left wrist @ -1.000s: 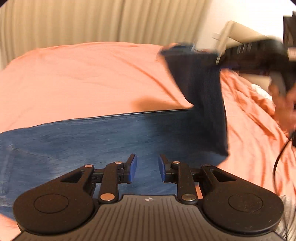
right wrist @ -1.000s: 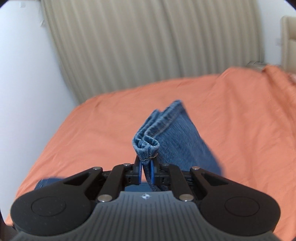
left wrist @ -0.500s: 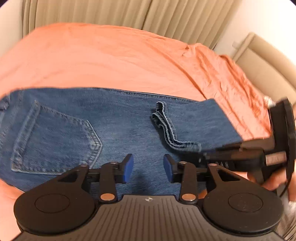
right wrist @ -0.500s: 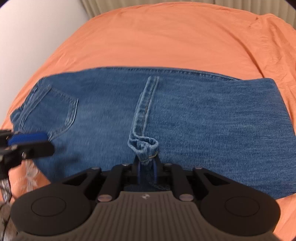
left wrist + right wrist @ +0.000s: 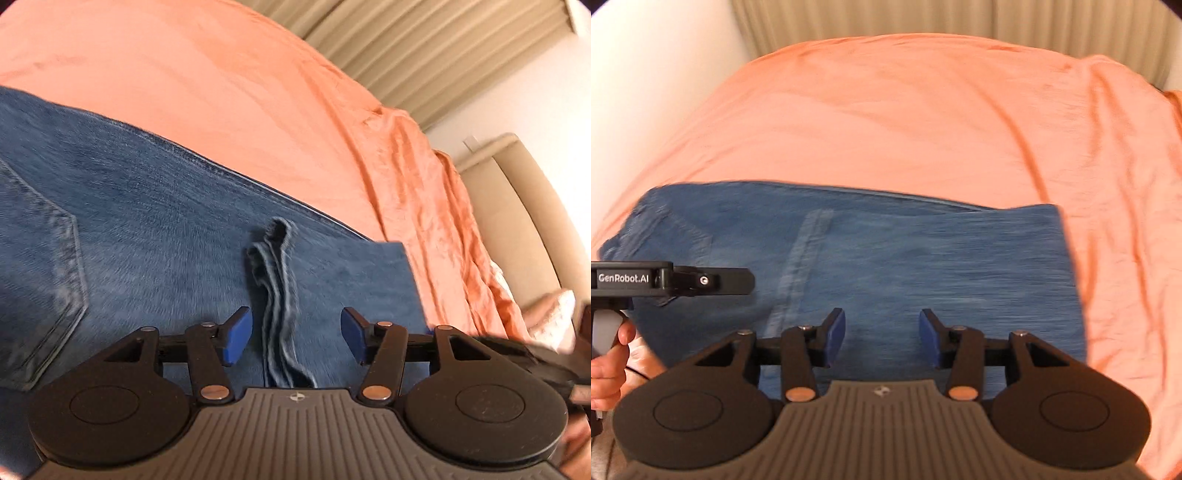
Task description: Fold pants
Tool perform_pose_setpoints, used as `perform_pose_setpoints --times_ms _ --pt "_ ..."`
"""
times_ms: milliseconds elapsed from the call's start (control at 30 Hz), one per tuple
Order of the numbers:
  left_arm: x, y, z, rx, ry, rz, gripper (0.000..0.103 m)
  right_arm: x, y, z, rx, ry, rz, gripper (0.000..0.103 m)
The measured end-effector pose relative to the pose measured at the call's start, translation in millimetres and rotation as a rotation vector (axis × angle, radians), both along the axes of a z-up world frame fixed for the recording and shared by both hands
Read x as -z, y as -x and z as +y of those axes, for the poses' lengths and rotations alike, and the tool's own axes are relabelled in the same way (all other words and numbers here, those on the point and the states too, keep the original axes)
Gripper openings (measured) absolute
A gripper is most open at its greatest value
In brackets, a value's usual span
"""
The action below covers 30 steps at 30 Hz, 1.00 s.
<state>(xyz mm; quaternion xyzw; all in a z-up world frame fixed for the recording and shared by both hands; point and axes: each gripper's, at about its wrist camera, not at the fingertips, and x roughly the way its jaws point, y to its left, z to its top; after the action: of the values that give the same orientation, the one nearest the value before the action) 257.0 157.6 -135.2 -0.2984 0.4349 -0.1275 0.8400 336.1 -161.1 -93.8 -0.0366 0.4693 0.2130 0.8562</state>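
While both grippers, left gripper (image 5: 295,338) and right gripper (image 5: 882,339), have just been opened and hold nothing, the folded blue denim pants (image 5: 923,266) on the orange bedsheet (image 5: 905,118) are best smoothed with hems aligned.

A bedroom in a home, this one: a wide bed (image 5: 923,122) under a rumpled orange sheet (image 5: 258,110) fills both views, pleated beige curtains (image 5: 942,18) hang along its far edge, a padded beige headboard (image 5: 517,206) stands at its right edge, white walls (image 5: 657,70) around.
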Motion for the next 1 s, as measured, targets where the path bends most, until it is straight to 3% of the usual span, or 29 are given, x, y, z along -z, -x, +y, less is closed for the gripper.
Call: perform_pose_setpoints --times_ms 133,267,300,367,400,467,567,667,700,767,867,1000 --pt "26.0 -24.8 -1.1 -0.028 0.09 0.067 0.062 10.3 -6.4 -33.8 0.055 -0.011 -0.007 0.042" --pt "46.8 -39.8 -4.1 -0.042 0.124 0.13 0.052 21.5 -9.4 -66.1 0.095 0.002 -0.03 0.042" --pt "48.1 -41.2 -3.8 -0.05 0.135 0.135 0.046 24.0 -10.1 -74.0 0.105 -0.001 -0.036 0.042" --pt "48.1 -44.4 -5.1 -0.041 0.148 0.138 0.02 30.0 -12.9 -89.4 0.127 -0.018 -0.046 0.042" --pt "44.3 -45.6 -7.3 -0.033 0.136 0.131 0.016 32.9 -13.8 -96.0 0.133 -0.029 -0.05 0.042" --pt "22.7 -45.1 -17.4 0.0 0.049 0.048 0.012 37.7 -17.2 -105.8 0.148 -0.046 -0.059 0.042" --pt "-32.7 -32.2 -50.7 0.14 -0.172 -0.183 0.011 40.7 -21.2 -117.7 0.162 -0.061 -0.095 0.039" --pt "-76.0 -11.9 -84.0 0.29 -0.373 -0.381 0.01 38.7 -22.4 -123.4 0.12 -0.08 -0.13 0.013" --pt "-79.9 -11.4 -88.2 0.313 -0.411 -0.398 0.01 38.3 -22.3 -122.5 0.106 -0.077 -0.14 0.013" --pt "-70.8 -19.8 -87.2 0.306 -0.497 -0.349 0.01 40.4 -22.2 -119.7 0.08 -0.069 -0.153 0.012" --pt "-28.7 -38.5 -82.9 0.303 -0.649 -0.235 0.011 49.1 -22.6 -115.5 0.056 -0.06 -0.147 0.01" --pt "11.3 -49.3 -75.9 0.299 -0.61 -0.101 0.018 61.0 -31.1 -113.4 0.043 -0.033 -0.143 0.003"
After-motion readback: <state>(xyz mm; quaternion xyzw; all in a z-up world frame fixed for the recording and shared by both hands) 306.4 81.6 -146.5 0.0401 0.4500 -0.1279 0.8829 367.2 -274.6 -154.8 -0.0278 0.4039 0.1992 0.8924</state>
